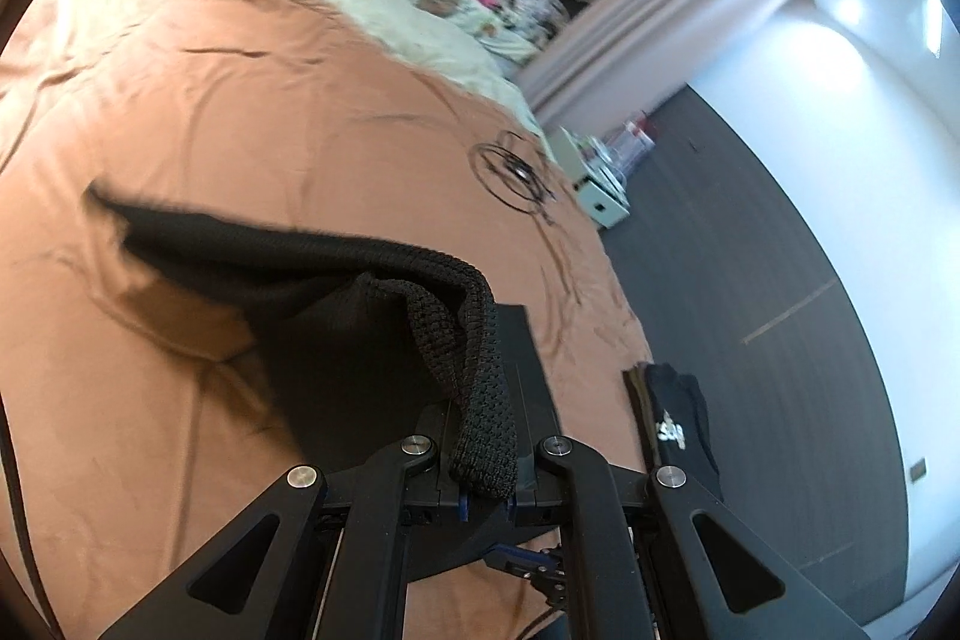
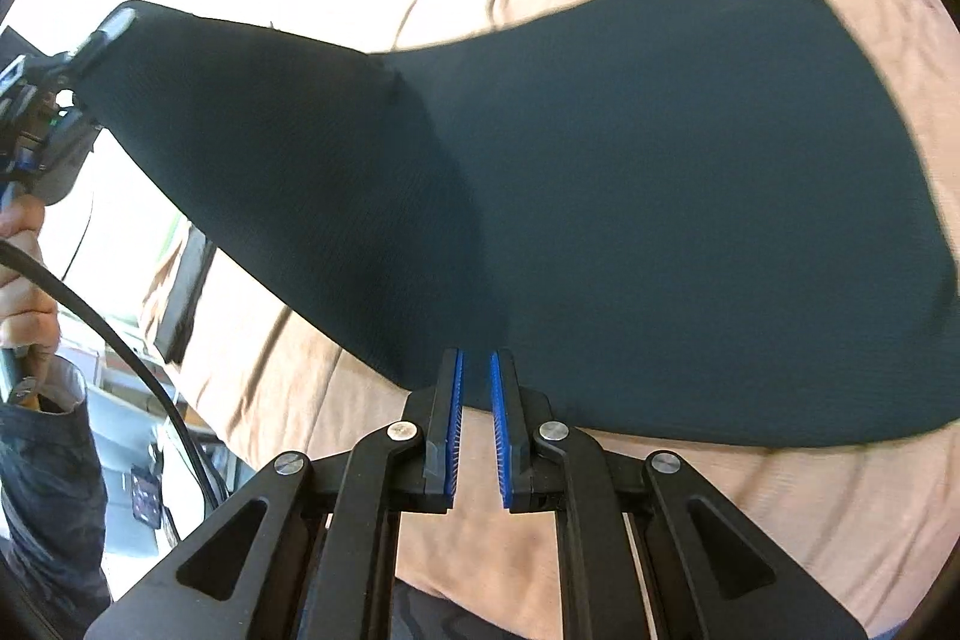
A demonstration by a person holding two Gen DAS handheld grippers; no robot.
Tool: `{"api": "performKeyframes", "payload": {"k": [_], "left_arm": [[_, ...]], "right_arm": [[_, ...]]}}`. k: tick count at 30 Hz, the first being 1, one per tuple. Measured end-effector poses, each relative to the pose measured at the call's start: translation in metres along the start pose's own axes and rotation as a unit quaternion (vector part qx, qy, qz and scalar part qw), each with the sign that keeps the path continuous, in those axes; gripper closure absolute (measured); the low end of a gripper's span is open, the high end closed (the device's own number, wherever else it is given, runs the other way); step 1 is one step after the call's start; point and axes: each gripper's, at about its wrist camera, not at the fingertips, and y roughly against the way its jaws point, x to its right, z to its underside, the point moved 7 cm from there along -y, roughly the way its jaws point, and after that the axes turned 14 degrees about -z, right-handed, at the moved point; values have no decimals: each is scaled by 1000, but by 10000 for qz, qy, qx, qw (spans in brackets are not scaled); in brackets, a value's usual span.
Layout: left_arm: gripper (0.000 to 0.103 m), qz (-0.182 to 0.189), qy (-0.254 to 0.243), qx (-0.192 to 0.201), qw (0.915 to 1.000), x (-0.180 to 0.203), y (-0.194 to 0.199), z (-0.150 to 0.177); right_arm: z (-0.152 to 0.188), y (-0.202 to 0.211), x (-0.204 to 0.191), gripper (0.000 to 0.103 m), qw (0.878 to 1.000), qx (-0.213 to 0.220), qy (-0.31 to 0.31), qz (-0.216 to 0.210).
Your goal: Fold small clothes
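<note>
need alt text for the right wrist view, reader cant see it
A black garment stretches over a tan bedsheet, one corner lifted at far left by the left gripper. The right gripper, blue-padded fingers slightly apart, meets its near edge.

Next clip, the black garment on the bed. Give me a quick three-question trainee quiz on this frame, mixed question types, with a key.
1. True or false: the left gripper is shut on a knitted edge of the black garment.
2. Multiple choice: the bedsheet under the garment is A) white, B) brownish-orange, C) blue.
3. Short answer: how do the jaws of the right gripper stand relative to the garment?

Key
1. True.
2. B.
3. Parted a little, blue pads showing, with the garment's near edge at the fingertips; no firm grip is visible.
</note>
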Motion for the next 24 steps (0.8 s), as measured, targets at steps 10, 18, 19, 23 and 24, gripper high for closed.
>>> {"api": "performKeyframes", "payload": {"k": [10, 18, 19, 23, 24], "left_arm": [[96, 286, -589, -533, 9964, 92, -59, 22], [96, 381, -1035, -1143, 9873, 142, -116, 65], [96, 396, -1060, -1200, 9863, 147, -122, 71], [96, 476, -1218, -1480, 9803, 165, -144, 95], [96, 485, -1259, -1558, 9785, 169, -150, 101]], "right_arm": [[31, 65, 18, 44, 9969, 717, -176, 259], [39, 119, 53, 44, 9946, 814, -492, 406], [36, 124, 54, 44, 9945, 812, -516, 423], [35, 147, 61, 44, 9932, 825, -665, 483], [30, 158, 65, 44, 9929, 831, -691, 492]]}}
